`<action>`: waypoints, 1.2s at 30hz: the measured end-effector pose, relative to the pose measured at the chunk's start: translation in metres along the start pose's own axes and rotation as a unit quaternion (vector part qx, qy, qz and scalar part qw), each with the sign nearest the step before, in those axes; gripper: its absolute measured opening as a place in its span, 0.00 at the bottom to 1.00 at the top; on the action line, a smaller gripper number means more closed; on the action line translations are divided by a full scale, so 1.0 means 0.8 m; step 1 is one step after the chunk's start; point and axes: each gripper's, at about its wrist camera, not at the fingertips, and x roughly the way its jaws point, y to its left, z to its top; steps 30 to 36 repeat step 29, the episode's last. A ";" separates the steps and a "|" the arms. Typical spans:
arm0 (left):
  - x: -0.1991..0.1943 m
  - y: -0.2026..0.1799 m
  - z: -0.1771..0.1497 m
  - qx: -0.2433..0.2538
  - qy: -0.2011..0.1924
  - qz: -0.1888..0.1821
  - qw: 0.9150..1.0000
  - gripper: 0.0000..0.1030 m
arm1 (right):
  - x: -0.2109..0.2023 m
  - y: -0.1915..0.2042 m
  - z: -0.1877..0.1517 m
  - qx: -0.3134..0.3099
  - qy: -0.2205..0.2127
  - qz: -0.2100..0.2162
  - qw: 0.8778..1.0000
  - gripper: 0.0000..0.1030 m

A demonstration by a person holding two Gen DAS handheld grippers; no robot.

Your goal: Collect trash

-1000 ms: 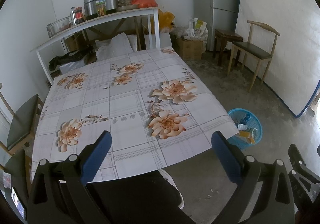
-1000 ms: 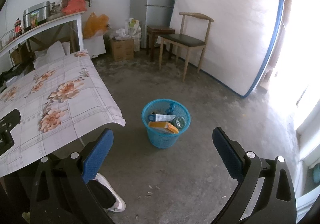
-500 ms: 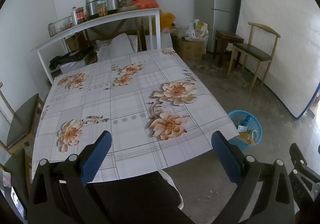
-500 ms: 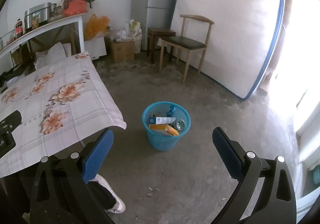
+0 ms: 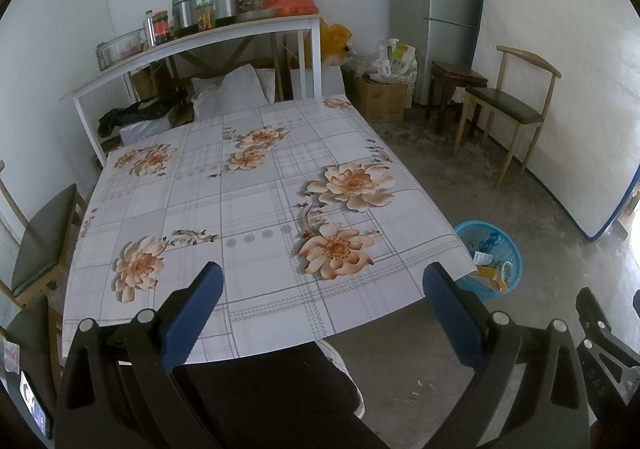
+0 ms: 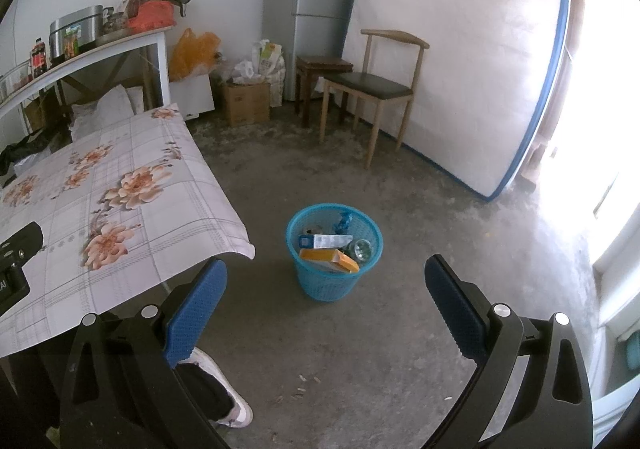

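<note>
Since a second ago both my claws have barely drifted; the basket sits slightly lower in my right view. My left claw [image 5: 320, 289] hangs spread and empty over the flowered table [image 5: 248, 209]. My right claw [image 6: 326, 285] gapes too, above the floor. The blue mesh basket [image 6: 316, 285] stands beside the table's corner, holding an orange box [image 6: 328, 260], a white packet and a clear cup.

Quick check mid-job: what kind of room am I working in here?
Most likely a lived-in household room used for dining and storage: a table under a floral tablecloth, a tall grey fridge in the corner, and a wooden chair. A blue trash basket stands on the bare concrete floor.
</note>
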 end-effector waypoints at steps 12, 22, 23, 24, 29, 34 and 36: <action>0.000 0.001 0.000 0.001 -0.001 0.000 1.000 0.95 | 0.000 -0.001 0.001 0.001 0.001 0.002 1.000 0.93; 0.000 0.001 0.000 0.000 0.000 -0.001 1.000 0.95 | 0.001 -0.001 0.002 0.000 0.001 0.002 1.000 0.93; 0.000 0.001 0.000 0.000 0.000 0.000 1.000 0.95 | 0.001 -0.001 0.002 0.000 0.001 0.002 1.000 0.93; 0.000 0.001 0.000 0.000 0.001 0.000 1.000 0.95 | 0.001 -0.001 0.002 0.001 0.001 0.002 1.000 0.93; -0.003 -0.002 -0.002 -0.002 0.004 -0.002 1.000 0.95 | 0.000 -0.001 0.002 0.001 0.001 0.002 1.000 0.93; -0.003 -0.002 -0.002 -0.002 0.004 -0.002 1.000 0.95 | 0.000 -0.001 0.002 0.001 0.001 0.002 1.000 0.93; -0.003 -0.002 -0.002 -0.002 0.004 -0.002 1.000 0.95 | 0.000 -0.001 0.002 0.001 0.001 0.002 1.000 0.93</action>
